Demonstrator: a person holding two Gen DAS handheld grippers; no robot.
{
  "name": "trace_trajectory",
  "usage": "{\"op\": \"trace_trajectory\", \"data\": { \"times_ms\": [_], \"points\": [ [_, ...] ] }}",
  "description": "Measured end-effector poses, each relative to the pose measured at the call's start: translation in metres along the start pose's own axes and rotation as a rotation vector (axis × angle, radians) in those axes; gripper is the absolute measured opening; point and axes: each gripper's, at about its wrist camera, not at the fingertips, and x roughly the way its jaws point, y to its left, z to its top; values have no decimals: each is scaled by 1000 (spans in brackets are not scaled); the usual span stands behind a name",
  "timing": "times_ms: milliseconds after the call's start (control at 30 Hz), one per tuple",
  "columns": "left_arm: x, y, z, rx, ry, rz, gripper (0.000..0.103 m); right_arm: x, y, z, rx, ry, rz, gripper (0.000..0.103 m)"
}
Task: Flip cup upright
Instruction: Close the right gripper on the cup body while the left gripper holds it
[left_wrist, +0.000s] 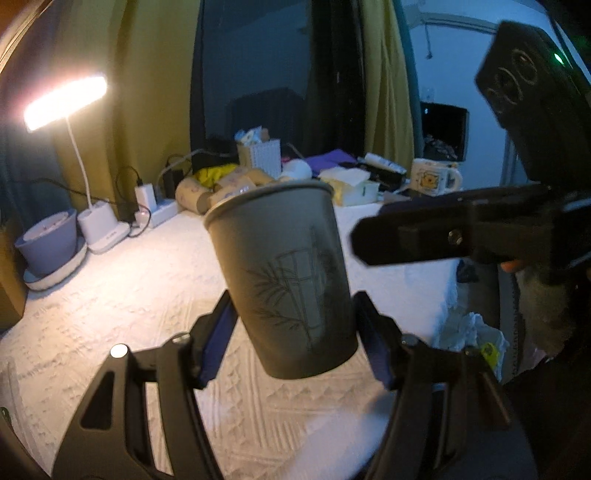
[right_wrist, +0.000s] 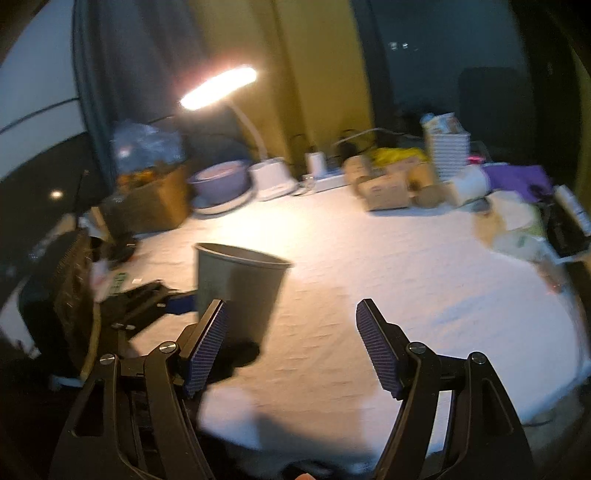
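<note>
Your left gripper (left_wrist: 295, 339) is clamped on the lower body of the cup (left_wrist: 284, 280), which is held mouth up, tilted slightly, above the white surface (left_wrist: 110, 314). Level the cup, lower it until the base sits flat, then release. Your right gripper (right_wrist: 291, 347) stands apart and empty beside it; keep it clear.
</note>
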Motion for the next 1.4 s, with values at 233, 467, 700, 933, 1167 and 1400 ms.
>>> {"op": "trace_trajectory", "data": {
  "times_ms": [233,467,700,933,1167,1400],
  "points": [
    [-25,-4,0,17,-96,-64,65,-7,28,5,-4,-8,115,75],
    [-28,-13,-1,50,-132,-92,65,-1,21,4,45,4,162,81],
    [-34,-29,-2,114,-154,-81,65,3,11,5,88,17,217,81],
    [-30,-32,-3,118,-142,-101,65,6,5,4,117,35,256,80],
    [-29,-33,-4,118,-137,-106,66,10,3,3,130,46,281,71],
    [-27,-32,-4,112,-131,-106,66,12,2,2,134,45,283,70]
  ]
}}
